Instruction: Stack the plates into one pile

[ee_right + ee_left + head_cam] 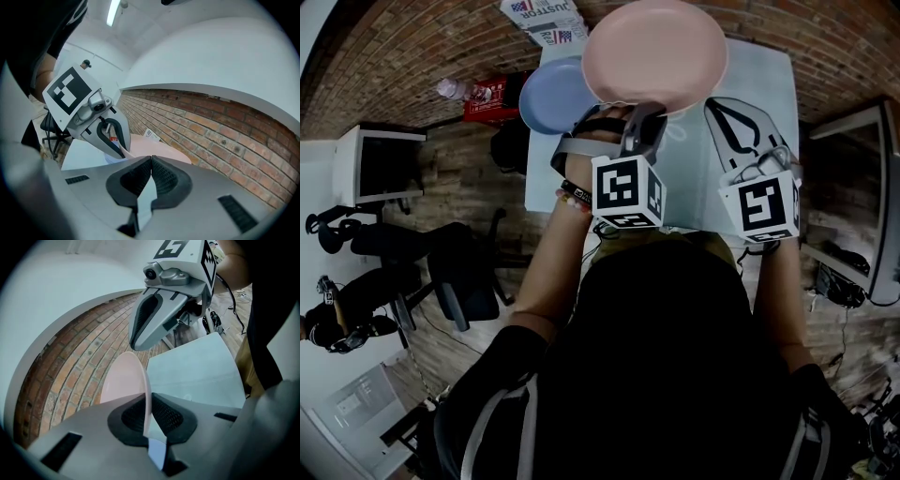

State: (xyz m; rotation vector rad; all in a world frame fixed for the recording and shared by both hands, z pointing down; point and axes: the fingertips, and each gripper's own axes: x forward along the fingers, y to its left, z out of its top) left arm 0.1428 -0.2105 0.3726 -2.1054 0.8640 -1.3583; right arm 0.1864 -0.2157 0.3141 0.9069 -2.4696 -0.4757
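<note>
Left gripper (pixel 150 399) jaws clamped on the pink plate (pixel 656 52) at its rim, looks light, stiff, probably slick, so the edge is my hold; right gripper (pixel 151 159) jaws together, empty.

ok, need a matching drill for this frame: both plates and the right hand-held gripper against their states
1. pink plate
2. blue plate
3. right hand-held gripper

A. jaws together, nothing between them
B. lying on the table
C. rim clamped in the left hand-held gripper

Pairs: 1-C, 2-B, 3-A
</note>
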